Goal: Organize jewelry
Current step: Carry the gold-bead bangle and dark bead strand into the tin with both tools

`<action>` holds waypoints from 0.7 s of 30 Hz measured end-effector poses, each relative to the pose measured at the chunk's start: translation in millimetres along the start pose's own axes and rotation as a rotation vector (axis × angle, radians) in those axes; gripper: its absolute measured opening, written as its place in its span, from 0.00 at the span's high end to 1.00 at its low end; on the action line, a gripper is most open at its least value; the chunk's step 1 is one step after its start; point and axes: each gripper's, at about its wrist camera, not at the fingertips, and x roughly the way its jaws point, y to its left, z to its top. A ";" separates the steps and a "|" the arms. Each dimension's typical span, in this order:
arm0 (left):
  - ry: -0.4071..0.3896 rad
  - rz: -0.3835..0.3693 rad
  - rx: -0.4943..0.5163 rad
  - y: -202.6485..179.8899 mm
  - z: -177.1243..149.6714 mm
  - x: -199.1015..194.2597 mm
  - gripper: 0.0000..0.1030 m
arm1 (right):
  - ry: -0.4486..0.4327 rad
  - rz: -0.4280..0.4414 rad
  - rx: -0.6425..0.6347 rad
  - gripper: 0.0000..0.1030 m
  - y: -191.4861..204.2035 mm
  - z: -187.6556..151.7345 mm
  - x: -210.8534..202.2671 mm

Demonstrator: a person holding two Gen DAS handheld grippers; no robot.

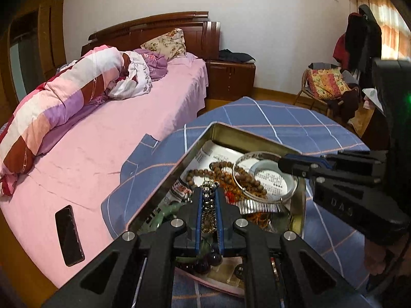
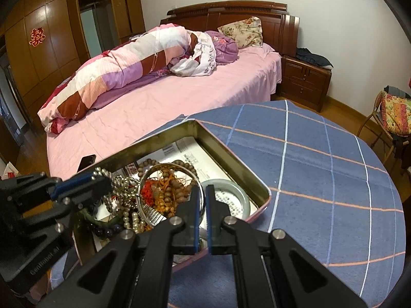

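On the round table with the blue checked cloth (image 1: pixel 257 118), in the left wrist view, a metal tin (image 1: pixel 239 133) stands open and holds the jewelry. The left gripper (image 1: pixel 208 192) reaches into the tin, and its two blue-lined fingers are closed on a string of shiny silver beads (image 1: pixel 207 200) that runs between them. Beside it lie a brown wooden bead string (image 1: pixel 205 173), a green bangle (image 1: pixel 167 213) and a comb (image 1: pixel 257 205). The right gripper (image 1: pixel 281 164) comes in from the right side with its tips at the rim of a thin silver bangle (image 1: pixel 246 159), which leans tilted over the wooden beads. A pale jade bangle (image 1: pixel 285 179) lies flat on printed paper under it. A dark phone (image 1: pixel 68 234) lies on the pink bed sheet.

From the right wrist view, the right gripper (image 2: pixel 202 192) has its jaws almost together and pinches the rim of the silver bangle (image 2: pixel 164 169). The jade bangle (image 2: pixel 239 192) lies just to the right of the fingers, inside the tin (image 2: pixel 205 133). The left gripper (image 2: pixel 102 179) enters from the left and holds the silver beads (image 2: pixel 101 172) at its tips.
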 end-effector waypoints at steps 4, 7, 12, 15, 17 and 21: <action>0.021 0.000 0.005 -1.2 -9.9 3.6 0.92 | 0.007 0.003 0.003 0.94 0.6 -0.6 3.0; 0.037 -0.001 -0.001 0.5 -16.2 6.8 0.92 | 0.012 0.006 0.000 0.94 3.3 -0.3 5.0; 0.038 0.003 -0.003 -1.2 -17.9 7.3 0.92 | 0.028 0.006 -0.005 0.94 6.2 -4.4 9.5; 0.036 0.002 -0.003 -0.1 -17.9 7.4 0.92 | 0.035 0.006 -0.001 0.94 4.9 -5.9 11.5; 0.032 0.008 0.008 -1.1 -18.7 7.2 0.92 | 0.038 0.006 -0.001 0.94 4.9 -6.5 12.3; 0.030 0.014 0.012 -5.2 -19.3 6.8 0.92 | 0.044 0.008 -0.004 0.94 7.7 -7.2 14.4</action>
